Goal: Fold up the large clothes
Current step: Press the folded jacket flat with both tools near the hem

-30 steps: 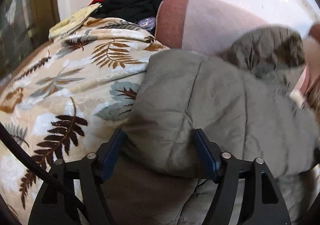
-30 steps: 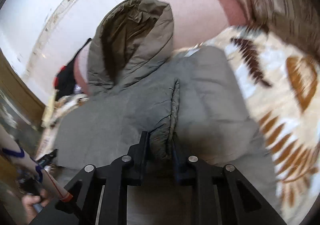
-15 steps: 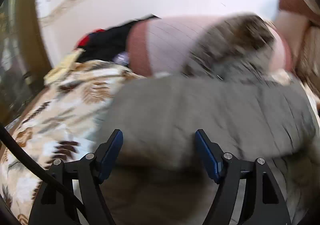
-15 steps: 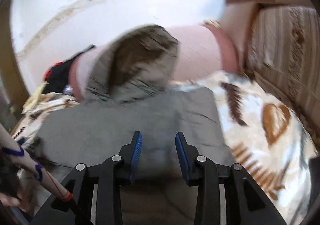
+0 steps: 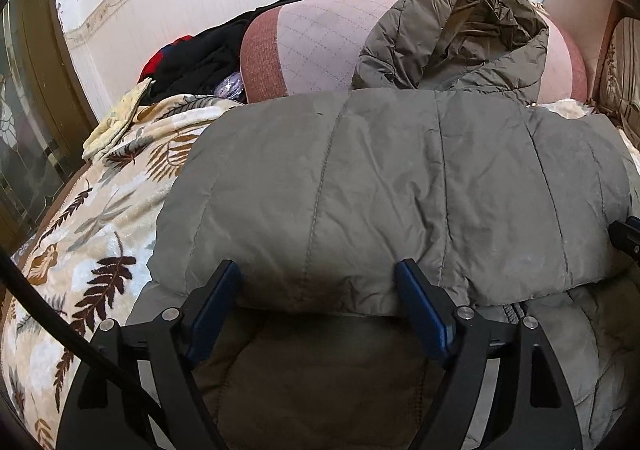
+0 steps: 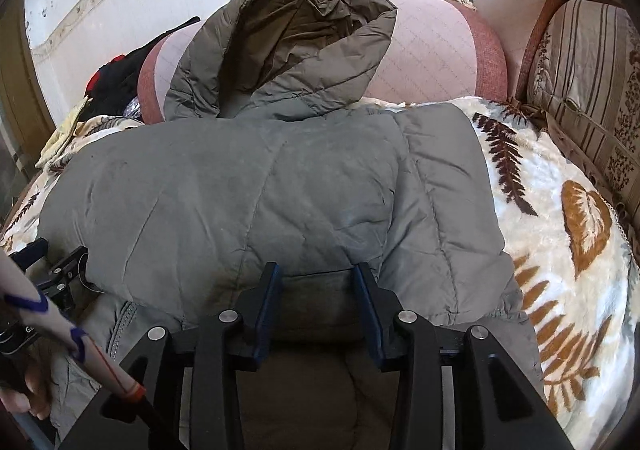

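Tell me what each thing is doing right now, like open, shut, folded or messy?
Left gripper: open, holding nothing.
Right gripper: open, holding nothing.
Jacket: folded over itself, lying on the blanket.
Hood: open, propped against the sofa back.
Blanket: spread out.
Dark clothes: heaped, unfolded.

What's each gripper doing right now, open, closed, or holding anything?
Left gripper: open, holding nothing, at the folded edge of the grey jacket.
Right gripper: open, holding nothing, at the same edge.

Two close wrist views, shared jacket (image 5: 400, 186)
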`<act>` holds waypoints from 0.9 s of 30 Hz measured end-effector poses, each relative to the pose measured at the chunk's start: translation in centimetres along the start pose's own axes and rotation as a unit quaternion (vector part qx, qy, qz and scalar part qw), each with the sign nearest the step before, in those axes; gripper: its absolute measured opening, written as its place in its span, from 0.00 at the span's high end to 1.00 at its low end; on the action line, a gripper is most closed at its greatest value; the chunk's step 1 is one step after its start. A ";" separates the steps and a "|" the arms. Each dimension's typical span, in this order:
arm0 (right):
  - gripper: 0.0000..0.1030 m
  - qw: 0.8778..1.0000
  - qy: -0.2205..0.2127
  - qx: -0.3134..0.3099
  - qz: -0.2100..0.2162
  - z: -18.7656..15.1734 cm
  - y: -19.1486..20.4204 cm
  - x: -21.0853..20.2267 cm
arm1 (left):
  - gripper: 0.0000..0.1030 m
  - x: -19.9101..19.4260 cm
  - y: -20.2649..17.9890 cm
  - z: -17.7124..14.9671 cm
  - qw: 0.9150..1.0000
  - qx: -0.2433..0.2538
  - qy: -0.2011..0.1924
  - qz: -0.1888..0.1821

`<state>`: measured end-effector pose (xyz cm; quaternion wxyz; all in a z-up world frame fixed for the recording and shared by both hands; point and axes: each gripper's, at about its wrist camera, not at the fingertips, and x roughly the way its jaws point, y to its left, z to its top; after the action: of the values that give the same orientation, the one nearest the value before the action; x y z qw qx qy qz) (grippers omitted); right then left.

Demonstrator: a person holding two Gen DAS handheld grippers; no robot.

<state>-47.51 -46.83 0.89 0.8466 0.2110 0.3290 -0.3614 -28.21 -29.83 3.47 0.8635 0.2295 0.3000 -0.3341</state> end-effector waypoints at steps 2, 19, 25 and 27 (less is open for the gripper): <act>0.59 1.000 0.001 0.001 0.000 0.1 -0.1 0.1 | 0.22 0.0 0.0 0.0 1.000 0.000 0.000 0.000; 0.54 1.000 0.004 -0.005 -0.003 -0.1 0.1 0.3 | 0.20 0.2 0.0 -0.1 1.000 0.001 0.000 0.002; 0.33 1.000 0.026 0.014 0.006 -0.4 -0.9 1.3 | 0.20 0.3 0.0 -0.2 1.000 0.001 0.002 0.001; 0.33 0.999 0.025 0.021 0.012 -0.4 -1.1 1.3 | 0.20 0.3 0.0 -0.2 1.000 0.001 0.002 0.001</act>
<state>-47.88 -47.92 -0.44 0.8377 0.2419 0.3398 -0.3525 -28.08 -29.85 3.09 0.8632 0.2314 0.3012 -0.3326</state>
